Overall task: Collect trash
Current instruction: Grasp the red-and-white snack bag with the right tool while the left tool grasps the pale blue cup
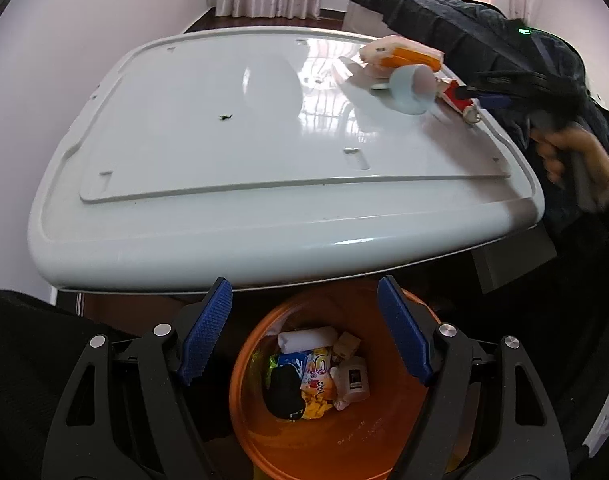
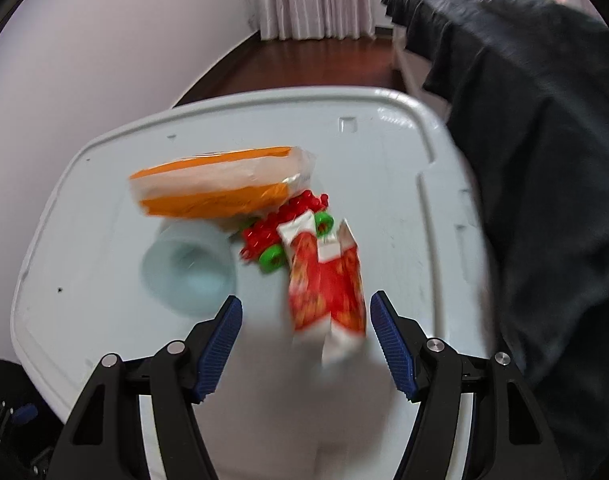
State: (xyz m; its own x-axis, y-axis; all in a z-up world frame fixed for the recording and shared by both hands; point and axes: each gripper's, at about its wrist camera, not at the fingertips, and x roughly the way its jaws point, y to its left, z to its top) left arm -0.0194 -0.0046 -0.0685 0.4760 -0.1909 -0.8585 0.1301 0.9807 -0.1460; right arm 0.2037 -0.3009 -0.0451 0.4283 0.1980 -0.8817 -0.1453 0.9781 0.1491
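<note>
My left gripper [image 1: 304, 300] is open and empty, hanging above an orange bin [image 1: 384, 432] that holds several wrappers and scraps. On the white tabletop [image 1: 224, 140] at the far right lie an orange-and-white packet [image 1: 400, 54], a pale blue cup [image 1: 410, 88] on its side and a red wrapper [image 1: 456, 96]. My right gripper [image 2: 304, 320] is open and empty just in front of the red wrapper [image 2: 328, 292]. Behind the wrapper are a red toy car with green wheels [image 2: 280, 232], the packet [image 2: 220, 188] and the cup [image 2: 188, 268].
A small dark crumb [image 1: 225, 117] lies mid-table. A dark jacket [image 2: 544, 160] is draped along the table's right side. A hand [image 1: 576, 160] holds the right gripper's handle. Curtains and wood floor are behind the table.
</note>
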